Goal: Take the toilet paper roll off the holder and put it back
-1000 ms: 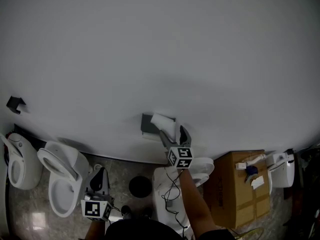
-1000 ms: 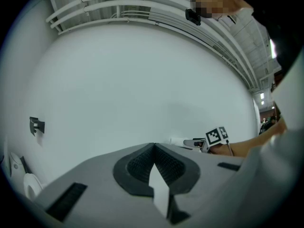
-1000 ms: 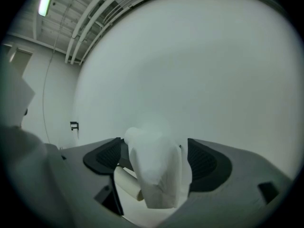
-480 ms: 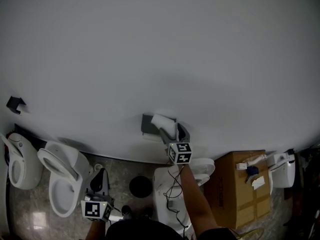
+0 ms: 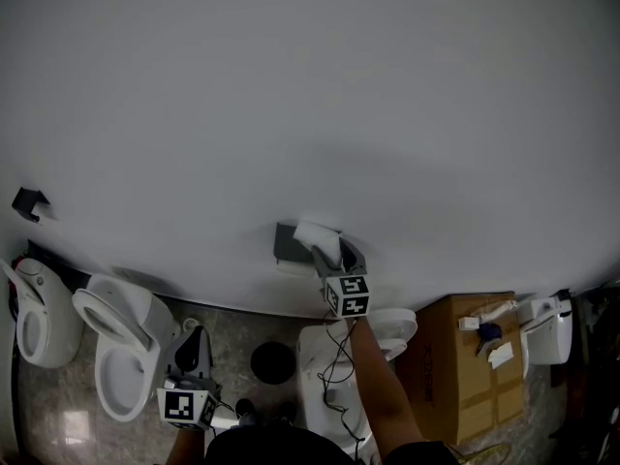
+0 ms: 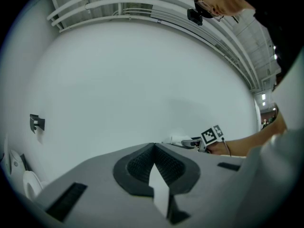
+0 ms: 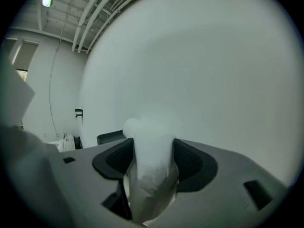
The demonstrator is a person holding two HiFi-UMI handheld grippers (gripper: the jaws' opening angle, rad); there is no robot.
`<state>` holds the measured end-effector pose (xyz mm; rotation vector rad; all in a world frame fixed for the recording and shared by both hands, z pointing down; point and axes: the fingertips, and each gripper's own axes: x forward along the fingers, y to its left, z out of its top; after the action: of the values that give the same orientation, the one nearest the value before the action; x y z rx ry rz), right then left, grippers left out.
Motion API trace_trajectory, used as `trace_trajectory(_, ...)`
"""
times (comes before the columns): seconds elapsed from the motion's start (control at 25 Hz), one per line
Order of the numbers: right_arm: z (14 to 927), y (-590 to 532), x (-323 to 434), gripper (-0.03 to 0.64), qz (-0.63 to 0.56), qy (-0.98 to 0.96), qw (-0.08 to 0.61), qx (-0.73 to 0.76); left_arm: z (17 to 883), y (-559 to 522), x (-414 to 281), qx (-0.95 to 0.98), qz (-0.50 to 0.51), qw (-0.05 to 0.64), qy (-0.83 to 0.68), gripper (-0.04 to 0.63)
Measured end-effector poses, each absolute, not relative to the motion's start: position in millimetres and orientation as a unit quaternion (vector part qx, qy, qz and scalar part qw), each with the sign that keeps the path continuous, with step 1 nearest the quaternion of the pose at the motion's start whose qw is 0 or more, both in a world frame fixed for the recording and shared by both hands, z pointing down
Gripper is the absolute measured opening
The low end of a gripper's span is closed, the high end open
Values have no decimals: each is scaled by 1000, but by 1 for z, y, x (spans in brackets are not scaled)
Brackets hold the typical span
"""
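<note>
Right gripper [image 5: 327, 251] jaws just closing on roll [image 5: 315, 232], holder [image 5: 284, 240] behind, toilet [image 5: 395, 320] below

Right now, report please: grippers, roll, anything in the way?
Right gripper just closing, shut on roll at holder. Left gripper shut, empty. Nothing in the way.

The left gripper [image 5: 193, 335] and right gripper [image 5: 334, 250] are grey, with black ribbed pads [image 7: 116, 160]. Thin dark cables [image 5: 334, 358] trail below the right one's black-and-white marker cube [image 5: 349, 296].
</note>
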<state>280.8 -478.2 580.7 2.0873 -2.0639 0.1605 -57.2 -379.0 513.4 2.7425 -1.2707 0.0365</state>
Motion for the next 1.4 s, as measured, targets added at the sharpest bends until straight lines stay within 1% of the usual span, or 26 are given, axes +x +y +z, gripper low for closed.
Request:
trace_trajectory(0.32,580,-475,280,267,49,-701,87,706,515,-382,-59,905,14,60,-421,3)
trace_trajectory(0.48,580,-475,280,265,47,-701,86,706,521,-385,-61,906,7,45,-422,3)
trace_trajectory(0.76,568,-471,281,265,40,-701,81,707,513,-382,-55,907,11,57,-416,3)
trace_trajectory(0.92,554,-468,283,265,40,-704,60,707,513,-380,-52,909,13,58,-413,3)
trace_trajectory(1.4,490,-458,282,265,-19,-707,44,705,509,-378,-48,911,4,57,-408,3)
